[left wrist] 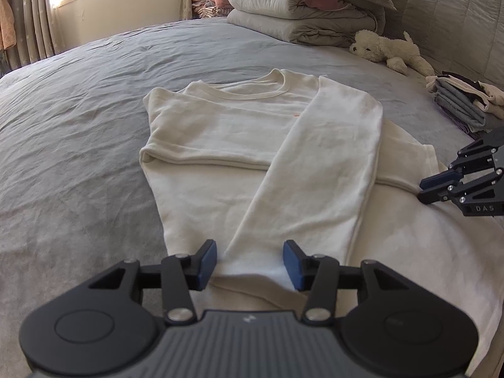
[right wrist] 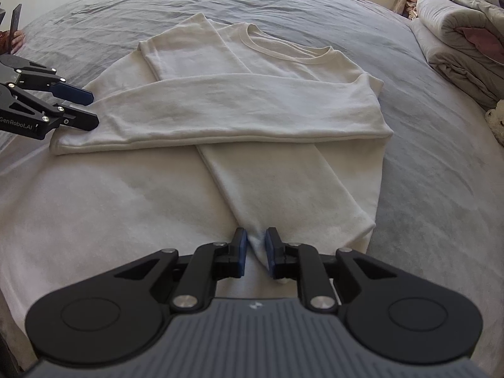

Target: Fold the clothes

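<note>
A cream long-sleeved sweatshirt lay face up on the grey bed, its round collar toward the far end and both sleeves folded in across the chest so that they crossed. In the left wrist view the left gripper hovered low at the near end of the garment, its blue-padded fingers spread well apart with the end of one folded sleeve lying between them, not pinched. Off to the right of that view the right gripper sat at the sweatshirt's edge, seen side-on.

In the right wrist view the right gripper had its fingers drawn close together, and a small ridge of the cream fabric stood up between the pads; it looked clamped on the cloth at the cuff end of the other sleeve. The left gripper showed at the left of that view with its fingers parted, tips just at the cuff of the sleeve that ran across.

At the head of the bed a stack of folded grey quilts rested, with a white plush dog just beside it and a small pile of folded clothes near the right edge
</note>
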The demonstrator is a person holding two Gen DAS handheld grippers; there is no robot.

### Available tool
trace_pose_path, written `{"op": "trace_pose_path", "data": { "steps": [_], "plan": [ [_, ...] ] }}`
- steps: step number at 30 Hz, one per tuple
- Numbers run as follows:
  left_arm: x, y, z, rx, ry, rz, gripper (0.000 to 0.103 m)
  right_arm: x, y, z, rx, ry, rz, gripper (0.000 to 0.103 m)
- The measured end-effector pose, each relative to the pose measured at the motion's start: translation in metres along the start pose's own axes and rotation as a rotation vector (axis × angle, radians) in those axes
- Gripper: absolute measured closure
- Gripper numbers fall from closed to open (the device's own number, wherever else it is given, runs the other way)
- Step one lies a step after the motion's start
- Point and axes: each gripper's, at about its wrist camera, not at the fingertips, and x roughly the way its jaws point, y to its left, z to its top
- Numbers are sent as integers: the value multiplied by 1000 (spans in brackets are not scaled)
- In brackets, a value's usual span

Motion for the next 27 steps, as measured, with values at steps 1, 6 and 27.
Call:
{"op": "trace_pose_path", "data": {
  "steps": [1, 6, 27],
  "plan": [
    [0, 0, 0, -1, -2, 3, 55, 0, 0, -1, 12, -7, -2, 85],
    [-4, -5, -4, -4, -10, 32, 54, -5, -1, -11, 103, -53, -17, 84],
    [-46, -11, -47, -131, -17, 64, 54, -49, 10, -78, 337, -129, -64, 83]
  ]
}}
